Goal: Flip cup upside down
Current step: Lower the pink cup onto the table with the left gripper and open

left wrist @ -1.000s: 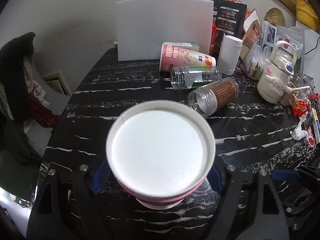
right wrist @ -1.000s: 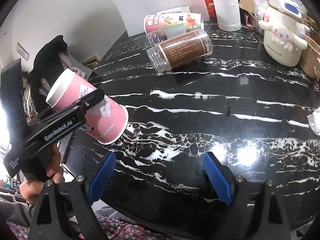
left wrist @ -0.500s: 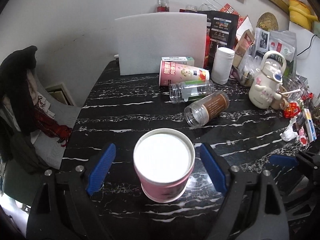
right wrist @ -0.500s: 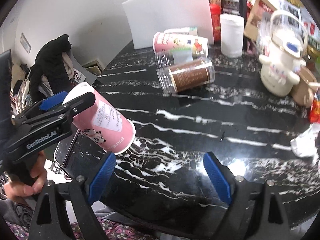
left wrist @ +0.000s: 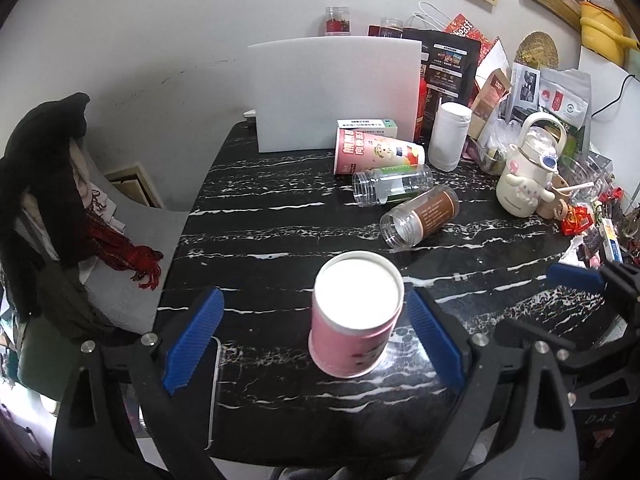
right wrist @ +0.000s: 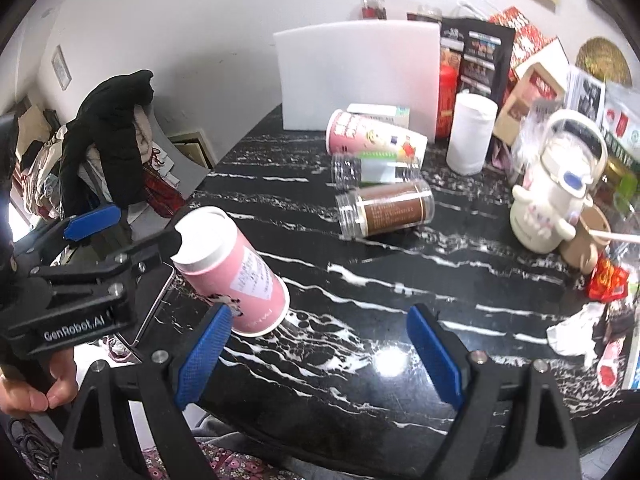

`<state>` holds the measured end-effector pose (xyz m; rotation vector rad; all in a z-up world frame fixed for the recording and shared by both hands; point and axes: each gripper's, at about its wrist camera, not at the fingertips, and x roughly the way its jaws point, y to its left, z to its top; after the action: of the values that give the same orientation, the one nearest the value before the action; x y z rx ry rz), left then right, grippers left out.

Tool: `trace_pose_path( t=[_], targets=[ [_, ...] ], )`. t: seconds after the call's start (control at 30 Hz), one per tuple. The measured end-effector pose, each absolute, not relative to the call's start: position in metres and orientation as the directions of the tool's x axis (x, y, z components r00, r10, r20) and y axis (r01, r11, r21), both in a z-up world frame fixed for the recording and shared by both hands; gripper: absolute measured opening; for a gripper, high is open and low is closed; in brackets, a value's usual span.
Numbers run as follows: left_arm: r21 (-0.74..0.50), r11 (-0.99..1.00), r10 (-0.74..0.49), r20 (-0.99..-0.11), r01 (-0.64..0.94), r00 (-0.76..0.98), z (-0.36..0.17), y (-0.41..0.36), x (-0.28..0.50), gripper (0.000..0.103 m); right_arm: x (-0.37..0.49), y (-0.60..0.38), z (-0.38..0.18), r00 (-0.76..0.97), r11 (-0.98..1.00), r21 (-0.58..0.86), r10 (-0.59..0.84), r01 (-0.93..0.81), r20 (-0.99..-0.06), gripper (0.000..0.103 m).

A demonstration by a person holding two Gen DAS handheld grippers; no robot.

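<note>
A pink paper cup (left wrist: 354, 320) stands upside down on the black marble table (left wrist: 280, 224), white base up, mouth on the table. My left gripper (left wrist: 314, 340) is open, its blue pads on either side of the cup and apart from it. In the right wrist view the same cup (right wrist: 236, 276) sits at the left with the left gripper (right wrist: 120, 236) behind it. My right gripper (right wrist: 320, 354) is open and empty above the table's front part, to the right of the cup.
A second pink cup (left wrist: 376, 154) and two clear jars (left wrist: 420, 216) lie on their sides further back. A white foam board (left wrist: 332, 92), a white canister (left wrist: 450, 136), a white kettle (left wrist: 526, 180) and clutter fill the back right. A phone (right wrist: 154, 304) lies at the table's left edge.
The left gripper has opened and let go of the cup, then drawn back from it. The cup now rests on the table, base up. The right gripper has pulled back a little.
</note>
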<state>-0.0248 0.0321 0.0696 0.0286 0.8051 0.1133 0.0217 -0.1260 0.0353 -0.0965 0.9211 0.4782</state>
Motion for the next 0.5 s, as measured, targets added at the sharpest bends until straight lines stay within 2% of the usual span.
trace_pose_path(
  t=[0.5],
  targets=[
    [0.073, 0.99, 0.133, -0.75, -0.119, 0.648, 0.059, 0.058, -0.044, 0.095, 0.003, -0.109, 0.034, 0.534, 0.917, 0.089, 0.304, -0.39, -0.789, 0.09]
  ],
)
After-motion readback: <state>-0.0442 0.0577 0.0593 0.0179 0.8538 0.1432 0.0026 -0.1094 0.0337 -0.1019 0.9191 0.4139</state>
